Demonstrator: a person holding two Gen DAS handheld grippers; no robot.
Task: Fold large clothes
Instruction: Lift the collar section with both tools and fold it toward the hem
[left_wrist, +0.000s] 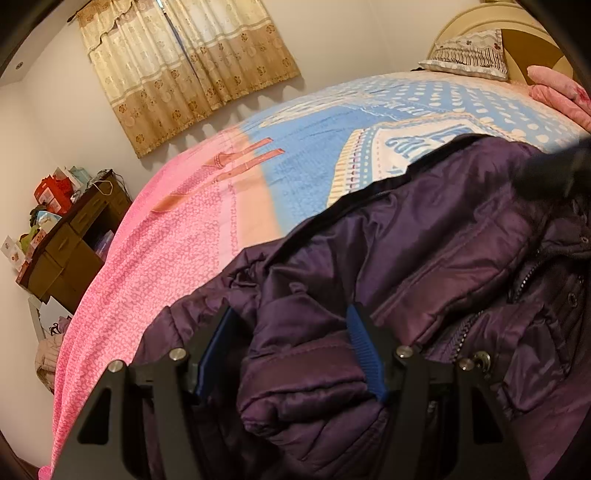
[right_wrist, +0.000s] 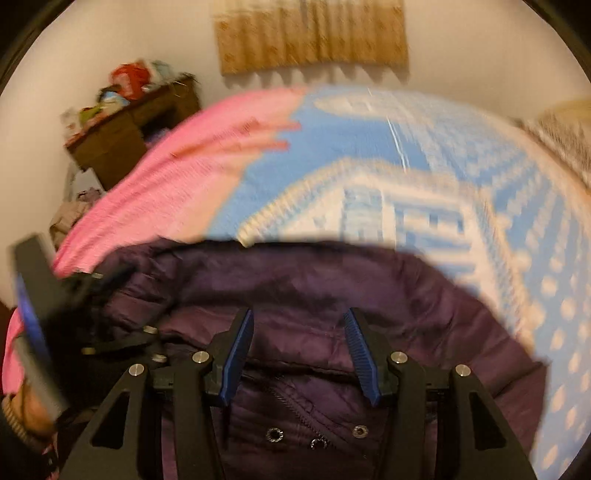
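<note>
We see the purple padded jacket (left_wrist: 424, 240) lying on the bed (left_wrist: 303, 147), a puffy fold of it pinched between the blue pads of our left claw (left_wrist: 291, 354), while our right claw (right_wrist: 299, 354) hangs spread above the jacket's collar, gripping nothing.

A home bedroom: a bed (left_wrist: 295, 155) with a pink-and-blue patterned sheet fills the room, a pillow (left_wrist: 469, 55) leans at its headboard, floral curtains (left_wrist: 184, 66) hang behind, and a cluttered wooden desk (left_wrist: 70, 236) stands alongside.
</note>
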